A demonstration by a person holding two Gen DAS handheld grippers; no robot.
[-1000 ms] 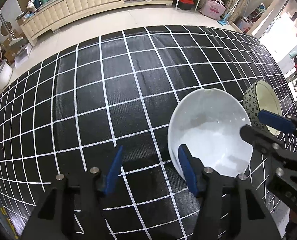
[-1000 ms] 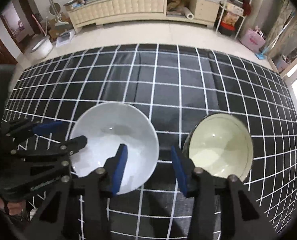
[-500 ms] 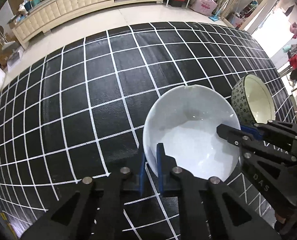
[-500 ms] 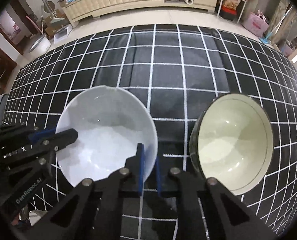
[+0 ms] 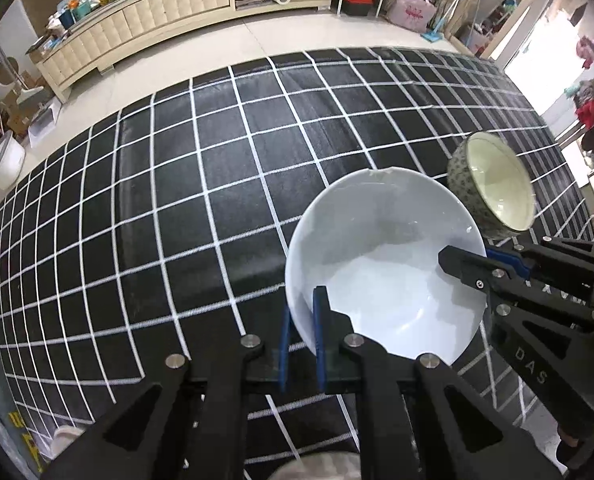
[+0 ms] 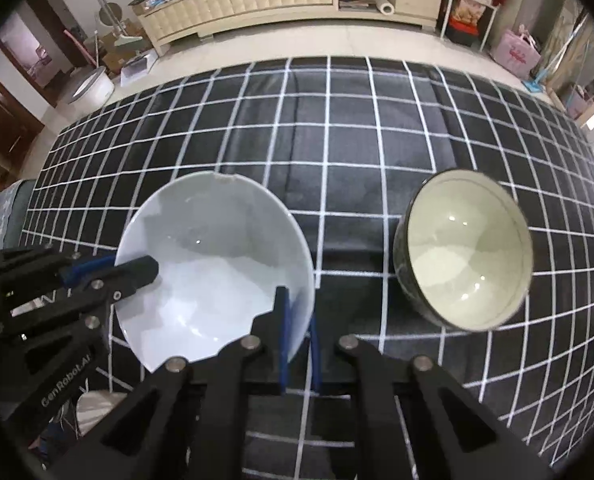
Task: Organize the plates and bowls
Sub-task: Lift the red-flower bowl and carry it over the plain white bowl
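Observation:
A white bowl (image 5: 381, 264) with a chipped far rim is held over the black grid-patterned mat (image 5: 177, 200). My left gripper (image 5: 302, 320) is shut on its left rim. My right gripper (image 6: 297, 320) is shut on its right rim; it shows in the left wrist view at the bowl's right side (image 5: 485, 264). The white bowl (image 6: 213, 264) also shows in the right wrist view, with the left gripper (image 6: 113, 268) on its left rim. A patterned bowl with a pale green inside (image 6: 465, 252) stands on the mat to the right (image 5: 493, 184).
The mat (image 6: 337, 140) spreads wide behind and left of the bowls. A long cream cabinet (image 5: 137, 28) stands across the floor beyond it. A pale round object (image 5: 317, 466) sits at the bottom edge under my left gripper.
Both grippers went from open to shut on opposite rims of the white bowl. The bowl now looks lifted a little and closer to both cameras.

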